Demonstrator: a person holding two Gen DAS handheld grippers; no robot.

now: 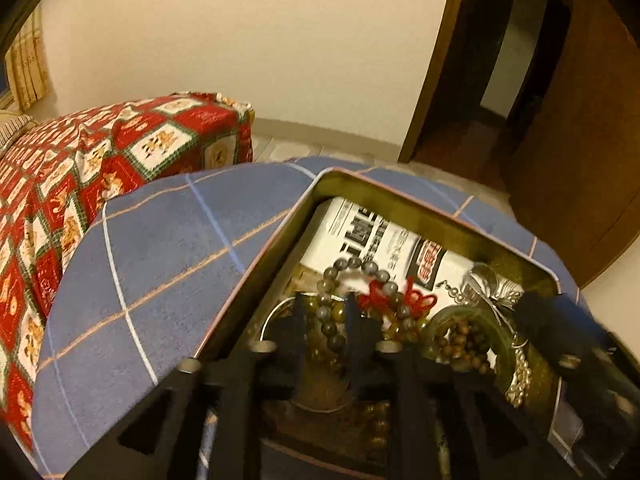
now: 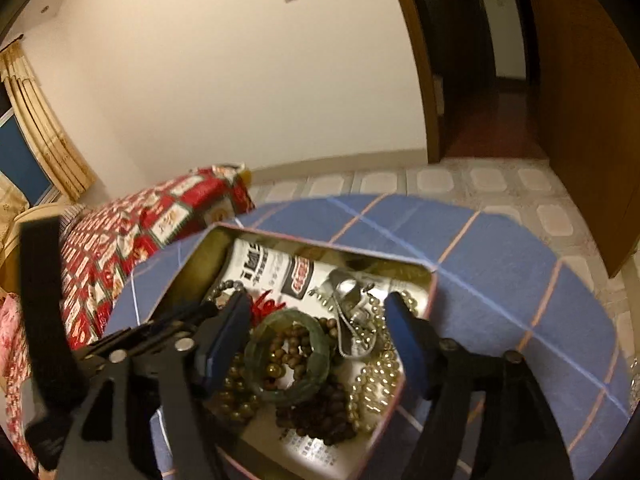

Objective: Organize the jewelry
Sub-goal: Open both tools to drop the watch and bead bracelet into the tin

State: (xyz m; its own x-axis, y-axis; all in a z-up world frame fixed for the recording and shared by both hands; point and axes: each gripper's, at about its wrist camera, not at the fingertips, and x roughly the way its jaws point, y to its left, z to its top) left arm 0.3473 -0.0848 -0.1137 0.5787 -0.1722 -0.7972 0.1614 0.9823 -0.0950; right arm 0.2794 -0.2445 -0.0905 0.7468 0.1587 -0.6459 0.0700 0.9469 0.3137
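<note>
A gold-lined metal tin [image 1: 276, 240] [image 2: 188, 264] lined with newspaper holds mixed jewelry. In the left wrist view my left gripper [image 1: 326, 320] has its fingers narrowly apart around a grey-brown bead bracelet [image 1: 332, 320] with a red knot tassel [image 1: 416, 300]. My right gripper [image 2: 320, 344] is open, its blue fingers [image 2: 224, 344] on either side of a green jade bangle [image 2: 286, 360] that lies on brown wooden beads [image 2: 316, 412]. Pearl strands [image 2: 372, 388] and silver pieces [image 2: 348, 292] lie to the right. The right gripper also shows in the left wrist view [image 1: 560, 328].
The tin rests on a blue checked cloth [image 1: 160, 264] [image 2: 500, 280] over a small table. A red patterned bedspread [image 1: 80, 176] lies to the left. Tiled floor [image 2: 440, 180] and a wooden doorway [image 2: 480, 80] are behind.
</note>
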